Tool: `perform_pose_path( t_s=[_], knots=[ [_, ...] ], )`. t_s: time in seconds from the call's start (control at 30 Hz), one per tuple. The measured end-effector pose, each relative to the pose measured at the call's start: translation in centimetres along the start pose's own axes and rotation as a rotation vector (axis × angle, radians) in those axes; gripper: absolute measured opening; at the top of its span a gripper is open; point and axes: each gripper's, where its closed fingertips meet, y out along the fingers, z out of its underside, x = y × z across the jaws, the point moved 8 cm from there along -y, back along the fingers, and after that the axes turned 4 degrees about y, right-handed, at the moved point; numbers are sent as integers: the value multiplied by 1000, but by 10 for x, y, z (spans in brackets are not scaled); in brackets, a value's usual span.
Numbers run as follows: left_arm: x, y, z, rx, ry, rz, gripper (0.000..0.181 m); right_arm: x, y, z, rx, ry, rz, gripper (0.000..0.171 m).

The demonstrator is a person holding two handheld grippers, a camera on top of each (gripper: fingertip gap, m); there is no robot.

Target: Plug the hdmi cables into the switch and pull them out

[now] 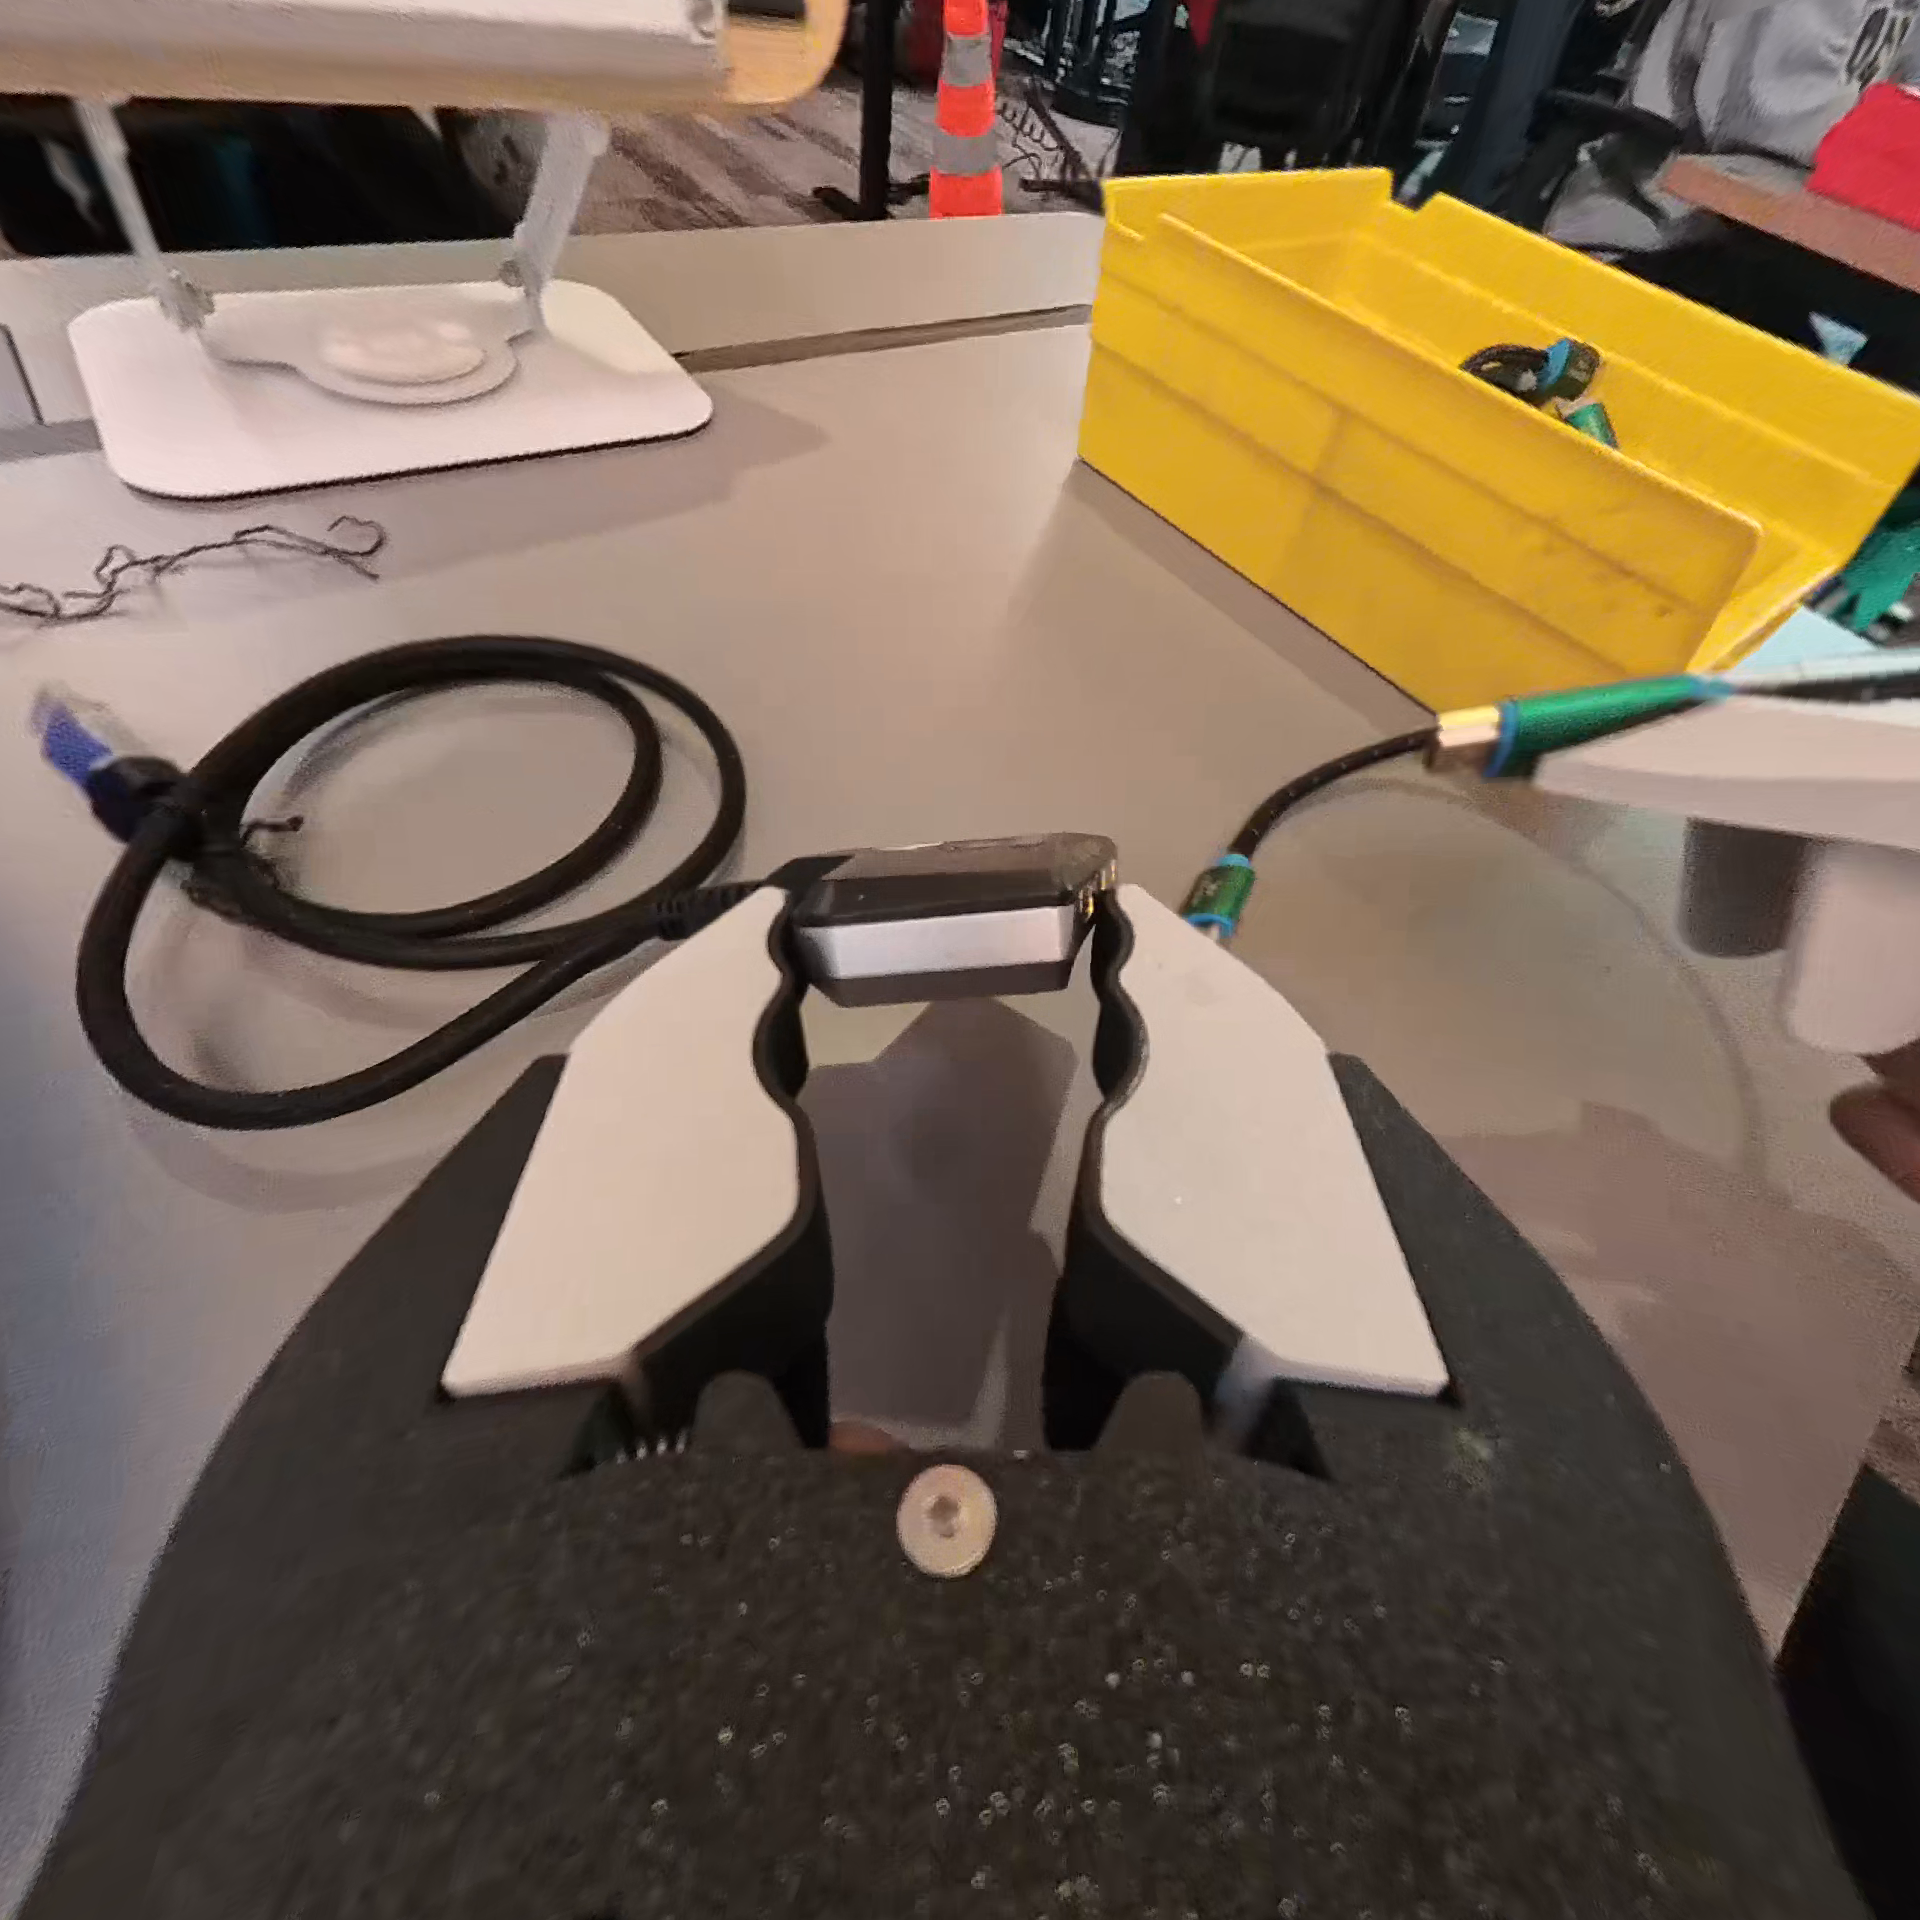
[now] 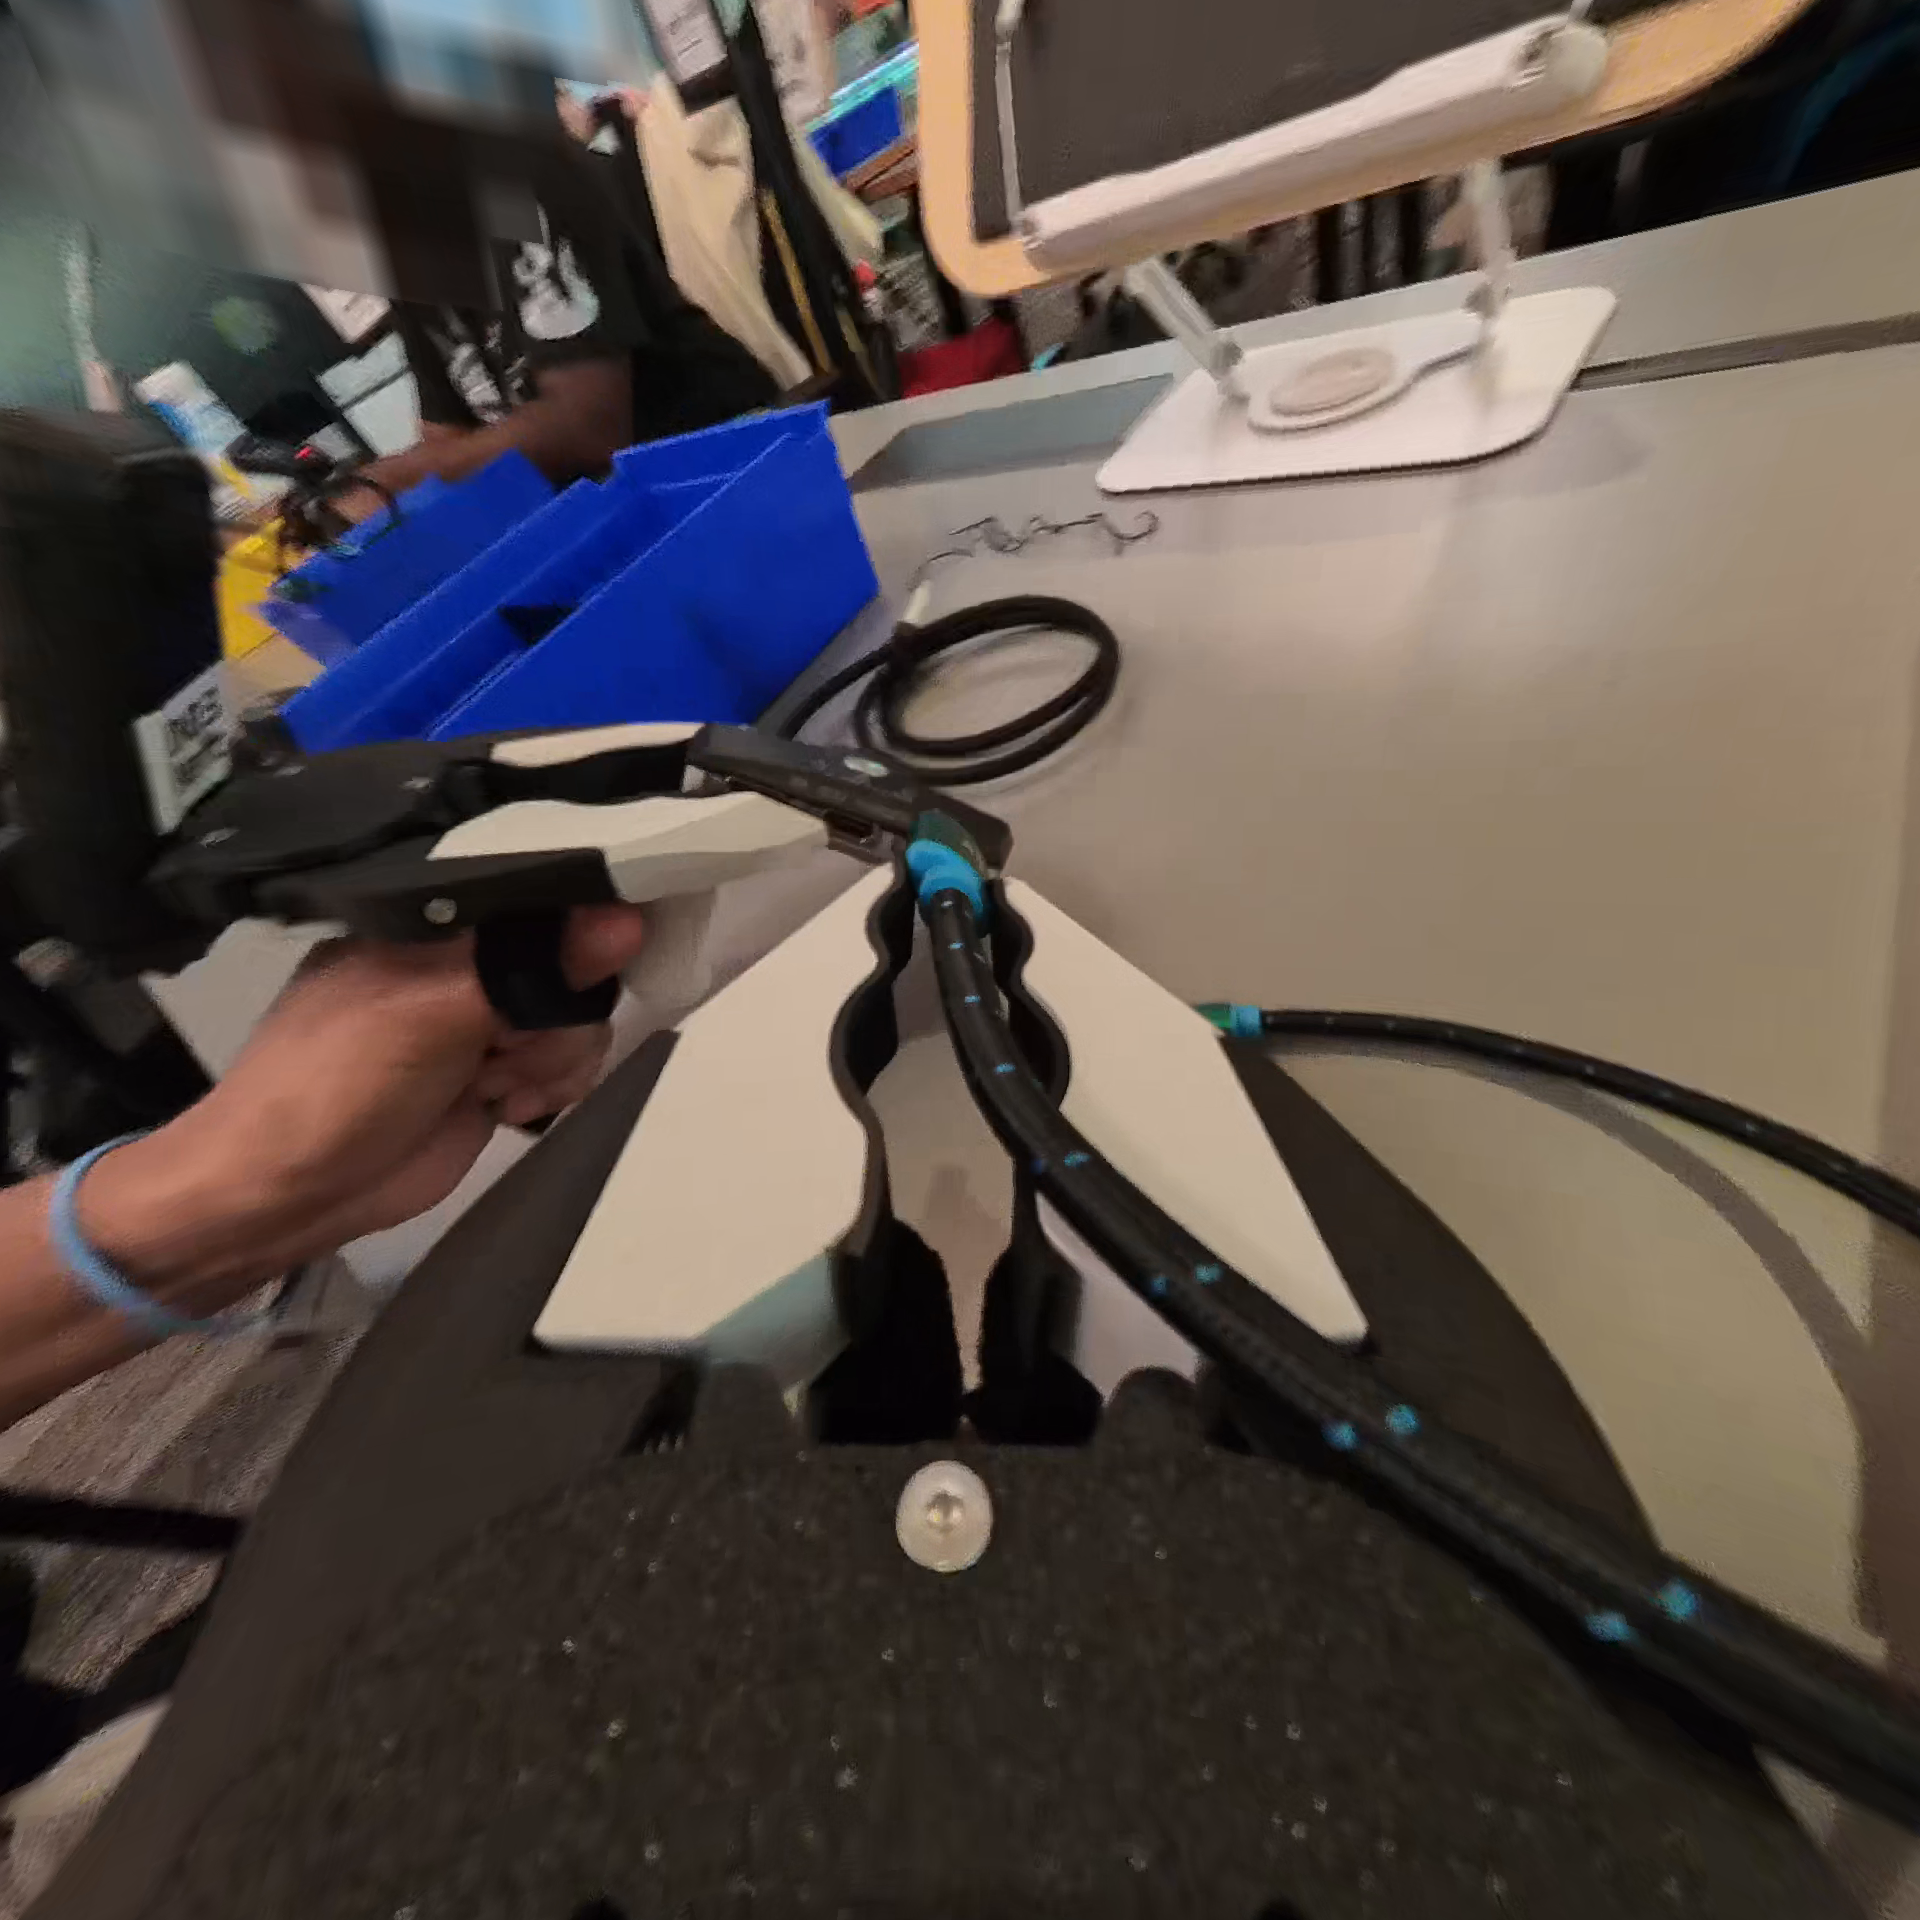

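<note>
My left gripper is shut on the black HDMI switch and holds it by its two ends just above the grey table. The switch's black cable lies coiled to the left. My right gripper is shut on a green HDMI plug at its blue collar. In the left wrist view this plug points its gold tip at the switch and stands apart from it on the right. A second green plug lies on the table by the switch's right end. The left gripper with the switch also shows in the right wrist view.
A yellow bin with more cables stands at the back right. A blue bin stands left of the switch. A white stand sits at the back, with a loose black thread before it. A person's hand holds the left gripper. About 30 cm separates my left fingertips from the loose black thread.
</note>
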Motion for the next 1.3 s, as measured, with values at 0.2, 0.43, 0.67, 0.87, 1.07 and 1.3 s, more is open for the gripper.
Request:
perform_pose_path(
  t_s=[0.2,0.43,0.67,0.87,1.07,1.3],
  knots=[
    [0,-10,4,13,-28,72,52,13,-14,-26,234,-55,-278,12],
    [-2,-10,9,37,-29,111,52,-12,-44,-132,238,-29,-306,10],
    [3,-11,10,45,-61,134,52,-64,-74,-185,200,-21,-169,10],
    [2,-11,11,49,-66,148,52,-129,-77,-177,276,37,-39,21],
    [1,-11,11,51,-64,155,52,-173,-83,-152,378,50,52,0],
    [1,-10,12,56,-68,159,52,-203,-91,-124,500,-76,203,0]
  ],
)
